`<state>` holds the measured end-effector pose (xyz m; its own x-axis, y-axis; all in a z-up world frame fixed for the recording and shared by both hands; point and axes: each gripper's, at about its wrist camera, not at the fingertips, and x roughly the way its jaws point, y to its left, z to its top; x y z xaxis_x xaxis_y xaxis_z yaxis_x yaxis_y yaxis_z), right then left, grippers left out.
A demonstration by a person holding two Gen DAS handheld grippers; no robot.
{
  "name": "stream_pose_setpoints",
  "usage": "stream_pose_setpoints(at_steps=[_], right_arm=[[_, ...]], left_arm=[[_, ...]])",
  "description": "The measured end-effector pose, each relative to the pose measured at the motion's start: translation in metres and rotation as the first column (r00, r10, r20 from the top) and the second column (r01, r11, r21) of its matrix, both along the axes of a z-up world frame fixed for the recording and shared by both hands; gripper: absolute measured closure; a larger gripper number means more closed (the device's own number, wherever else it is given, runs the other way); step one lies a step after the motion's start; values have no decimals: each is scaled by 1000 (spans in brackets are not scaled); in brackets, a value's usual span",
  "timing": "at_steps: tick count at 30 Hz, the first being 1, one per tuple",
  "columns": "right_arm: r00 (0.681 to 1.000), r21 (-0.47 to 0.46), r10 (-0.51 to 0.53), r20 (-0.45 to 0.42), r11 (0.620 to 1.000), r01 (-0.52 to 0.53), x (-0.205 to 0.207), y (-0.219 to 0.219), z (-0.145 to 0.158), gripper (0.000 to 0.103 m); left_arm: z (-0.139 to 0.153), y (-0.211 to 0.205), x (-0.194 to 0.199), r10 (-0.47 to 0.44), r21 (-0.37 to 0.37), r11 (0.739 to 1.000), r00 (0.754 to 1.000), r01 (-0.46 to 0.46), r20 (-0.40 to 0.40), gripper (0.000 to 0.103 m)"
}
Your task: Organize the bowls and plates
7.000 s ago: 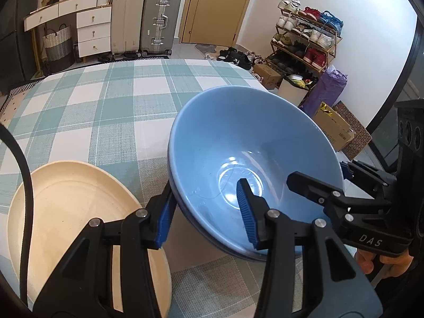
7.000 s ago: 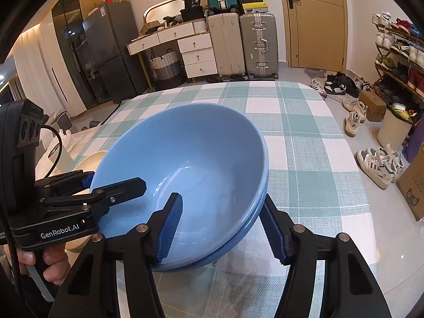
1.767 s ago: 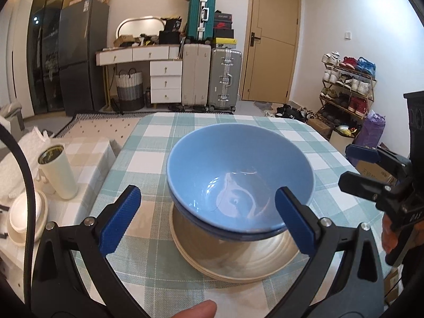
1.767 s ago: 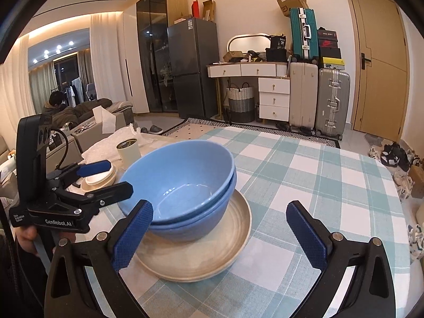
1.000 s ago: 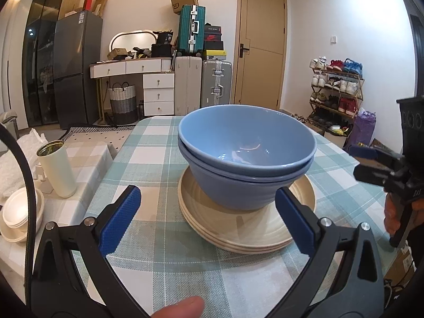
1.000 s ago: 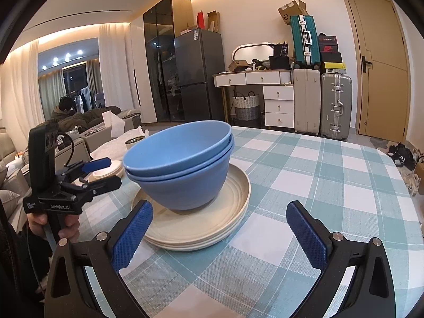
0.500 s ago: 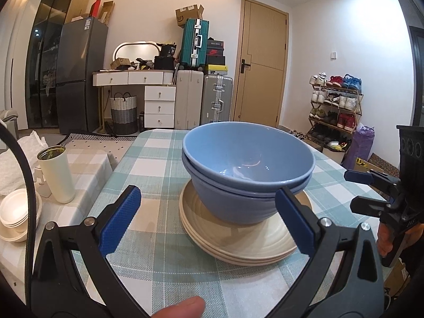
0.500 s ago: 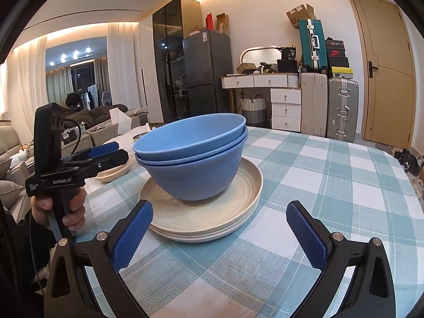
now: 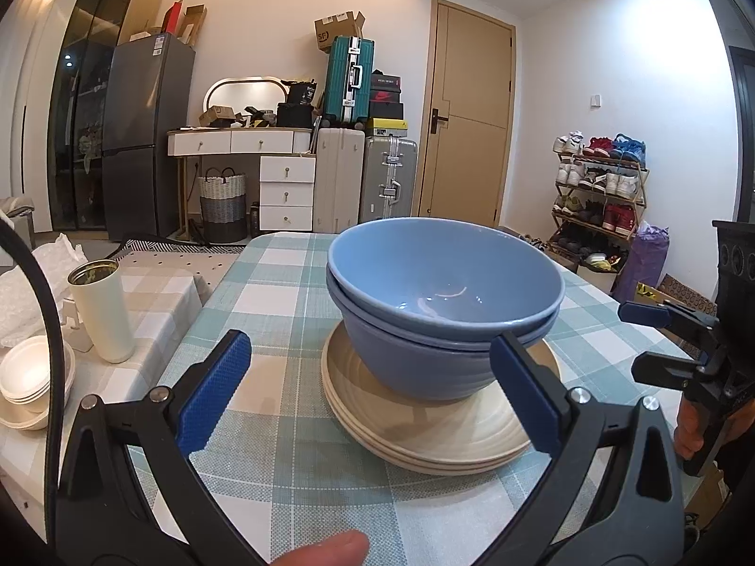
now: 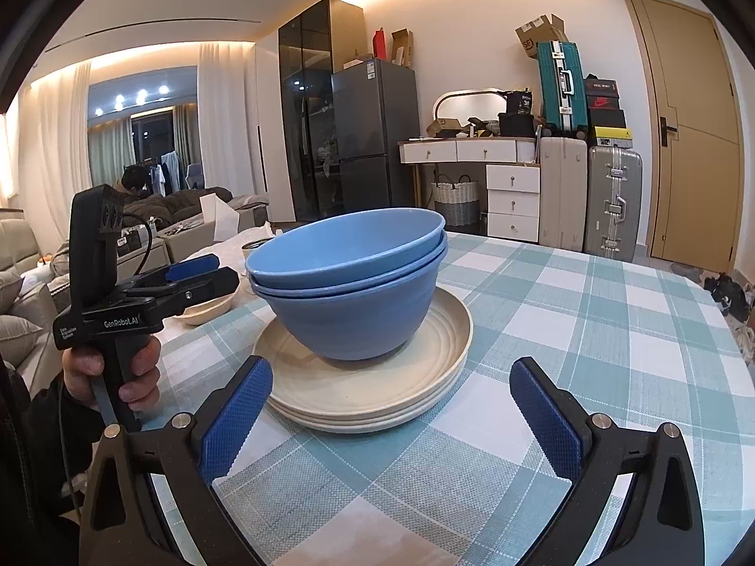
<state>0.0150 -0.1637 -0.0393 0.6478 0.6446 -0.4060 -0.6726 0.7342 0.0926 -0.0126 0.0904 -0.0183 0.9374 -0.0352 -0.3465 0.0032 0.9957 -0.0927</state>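
Observation:
Two nested blue bowls (image 9: 443, 311) (image 10: 351, 283) stand on a stack of cream plates (image 9: 453, 429) (image 10: 377, 391) on the checked tablecloth. My left gripper (image 9: 370, 394) is open and empty, held back a little from the near side of the stack. It also shows in the right wrist view (image 10: 198, 278) at the left of the bowls. My right gripper (image 10: 389, 417) is open and empty, a short way in front of the plates. It shows in the left wrist view (image 9: 656, 344) at the right of the stack.
A side table at the left carries a white tumbler (image 9: 101, 311) and small white bowls (image 9: 28, 377). A cream dish (image 10: 207, 306) lies behind the left gripper. The table's edges (image 10: 736, 349) are close on both sides. Suitcases, drawers and a shoe rack stand beyond.
Both grippers have let go of the blue bowls, which now rest on the cream plates. Both have opened wide and drawn back; in the last second the views shifted only slightly.

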Motion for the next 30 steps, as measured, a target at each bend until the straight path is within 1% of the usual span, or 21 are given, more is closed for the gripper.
stream_pose_setpoints(at_steps=[5, 9, 15, 30], right_arm=[[1000, -23, 8, 13, 1000, -8, -4, 5, 0, 1], [1000, -15, 7, 18, 1000, -7, -5, 3, 0, 1], [1000, -3, 4, 16, 1000, -4, -4, 1, -1, 1], [1000, 0, 4, 13, 1000, -4, -3, 0, -1, 1]], left_arm=[[0, -2, 0, 1, 1, 1000, 1000, -1, -1, 2], [0, -2, 0, 8, -6, 1000, 1000, -8, -1, 2], [0, -1, 1, 10, 6, 1000, 1000, -10, -2, 2], [-1, -2, 1, 11, 6, 1000, 1000, -11, -1, 2]])
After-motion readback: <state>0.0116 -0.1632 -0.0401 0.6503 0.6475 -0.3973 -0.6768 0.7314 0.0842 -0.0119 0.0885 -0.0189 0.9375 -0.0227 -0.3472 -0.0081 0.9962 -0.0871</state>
